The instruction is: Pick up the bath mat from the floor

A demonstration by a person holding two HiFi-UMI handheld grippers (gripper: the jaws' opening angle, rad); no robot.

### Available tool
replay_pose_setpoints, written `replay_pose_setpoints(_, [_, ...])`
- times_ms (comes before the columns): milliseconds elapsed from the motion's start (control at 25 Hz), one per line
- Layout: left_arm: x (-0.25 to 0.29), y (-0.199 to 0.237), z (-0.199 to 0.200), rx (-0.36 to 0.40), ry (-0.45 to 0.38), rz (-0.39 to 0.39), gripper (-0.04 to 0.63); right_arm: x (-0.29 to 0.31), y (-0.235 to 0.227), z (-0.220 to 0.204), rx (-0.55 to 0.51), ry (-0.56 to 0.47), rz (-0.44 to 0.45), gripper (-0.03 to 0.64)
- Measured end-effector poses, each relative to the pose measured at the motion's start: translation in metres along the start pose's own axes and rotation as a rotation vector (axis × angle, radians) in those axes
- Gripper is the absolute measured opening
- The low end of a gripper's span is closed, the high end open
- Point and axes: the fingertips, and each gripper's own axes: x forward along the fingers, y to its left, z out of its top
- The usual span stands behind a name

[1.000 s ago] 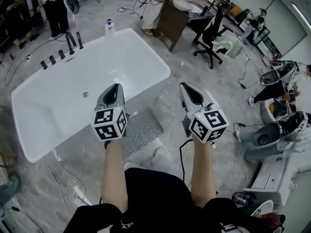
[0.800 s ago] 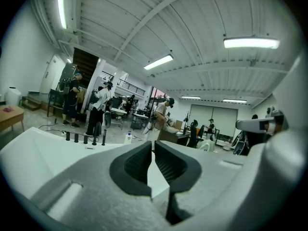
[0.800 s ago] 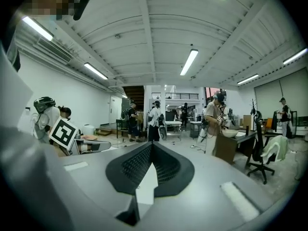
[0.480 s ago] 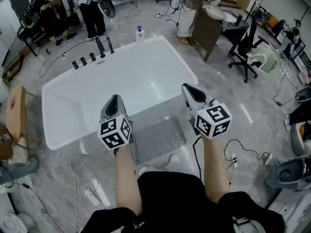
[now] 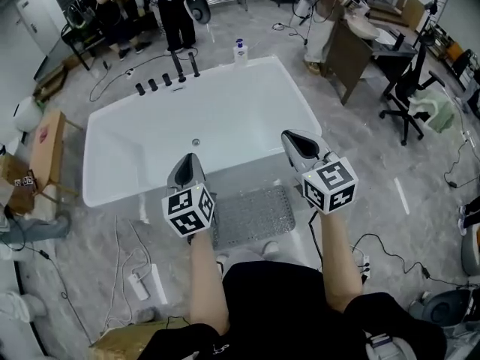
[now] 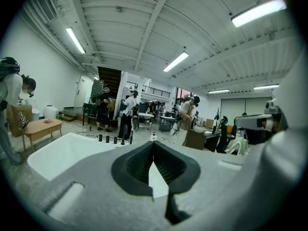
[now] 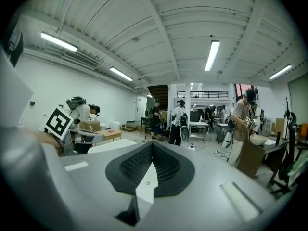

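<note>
Left gripper: I hold my left gripper (image 5: 189, 163) (image 6: 154, 144) out in front of me, nearly level; its fingers are pressed together with nothing between them.
Right gripper: my right gripper (image 5: 294, 139) (image 7: 152, 147) is out at about the same height, well apart from the left one; its fingers are together too, and empty.
Marker cubes: a cube with square markers (image 5: 189, 211) sits over my left wrist and another (image 5: 328, 187) over my right.
Bath mat: the bath mat (image 5: 253, 213), a pale studded rectangle, lies flat on the floor (image 5: 90, 231) just beside the near wall of the bathtub, in front of my feet. In the head view it shows between my two forearms. Neither gripper is on it.
Bathtub: the white bathtub (image 5: 120, 182) stands crosswise ahead of me, with a drain (image 5: 196, 142) in its bottom.
Tub fittings: a row of black fittings (image 5: 166, 78) stands at the far rim, and a white bottle with a blue top (image 5: 240, 51) at the far corner.
Floor clutter: cables and a white power strip (image 5: 138, 285) lie to the left of my feet.
Room: a cardboard box (image 5: 46, 142) stands left of the tub, a black office chair (image 5: 409, 96) at the right, and people (image 5: 174, 10) stand beyond the tub.
</note>
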Motion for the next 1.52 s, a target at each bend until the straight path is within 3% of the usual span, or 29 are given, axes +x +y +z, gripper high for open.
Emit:
replay_pose_setpoints(280, [-0.009,-0.011,-0.004,0.024,0.010,0.042,0.000,-0.010,-0.001,0.001,-0.032,-0.038,0.089,0.012])
replay_pose_setpoints(560, [0.000,-0.019,-0.004,0.041,0.035,0.017,0.000,-0.003,0.001,-0.009,-0.012,-0.030,0.134,0.012])
replay_pose_setpoints(800, [0.020,-0.035,-0.015,0.060,0.076,-0.031,0.000,-0.003,-0.021,-0.031,0.032,0.022,0.083,0.012])
replay_pose_setpoints(960, [0.031,-0.038,-0.041,0.094,0.159,-0.053,0.000,0.002,-0.026,-0.052,0.077,0.057,0.070,0.012])
replay_pose_setpoints(1080, [0.034,-0.042,-0.075,0.119,0.269,-0.082,0.000,0.009,-0.023,-0.088,0.163,0.121,0.069,0.012])
replay_pose_setpoints(1200, [0.030,-0.039,-0.106,0.115,0.358,-0.087,0.000,0.016,-0.014,-0.125,0.236,0.194,0.087,0.012])
replay_pose_setpoints(1400, [0.041,-0.020,-0.141,0.102,0.440,-0.071,0.001,0.044,-0.011,-0.166,0.317,0.236,0.109,0.019])
replay_pose_setpoints(1520, [0.043,-0.003,-0.172,0.096,0.511,-0.059,0.001,0.061,-0.016,-0.205,0.429,0.263,0.098,0.037])
